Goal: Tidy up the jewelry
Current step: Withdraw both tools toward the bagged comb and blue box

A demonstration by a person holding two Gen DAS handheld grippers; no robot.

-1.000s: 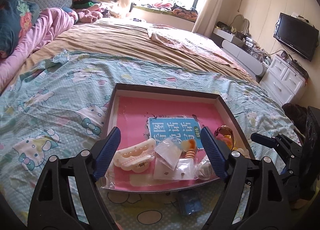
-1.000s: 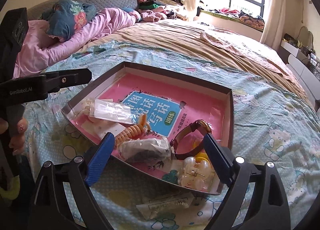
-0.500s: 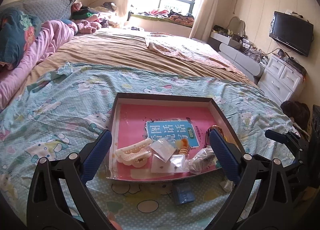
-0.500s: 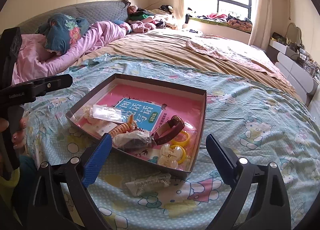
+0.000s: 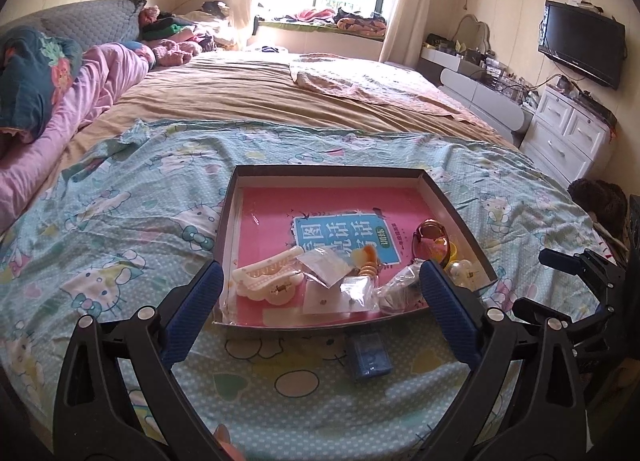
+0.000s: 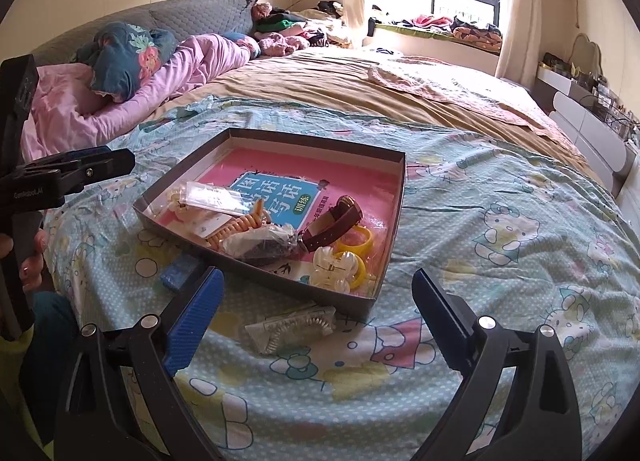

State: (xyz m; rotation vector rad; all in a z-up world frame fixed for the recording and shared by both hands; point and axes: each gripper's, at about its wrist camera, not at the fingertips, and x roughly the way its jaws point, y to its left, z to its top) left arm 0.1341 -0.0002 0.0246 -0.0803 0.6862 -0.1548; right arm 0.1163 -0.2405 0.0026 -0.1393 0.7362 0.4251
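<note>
The bed's pale-blue cartoon-print sheet (image 6: 500,229) fills the frame. At centre sits the shallow grey cardboard tray (image 6: 394,197) of jewelry. Below it lie a clear-bagged white comb (image 6: 294,327) and small blue box (image 5: 368,355). Left tongs (image 5: 320,299) and right tongs (image 6: 316,319) gape empty. Next: likely tray those strays.

Your tray (image 5: 452,205) sits on the bed (image 5: 120,221); the watch (image 6: 334,219) lies inside, a small box (image 5: 368,355) and packet (image 6: 292,327) on the bed before it.
</note>
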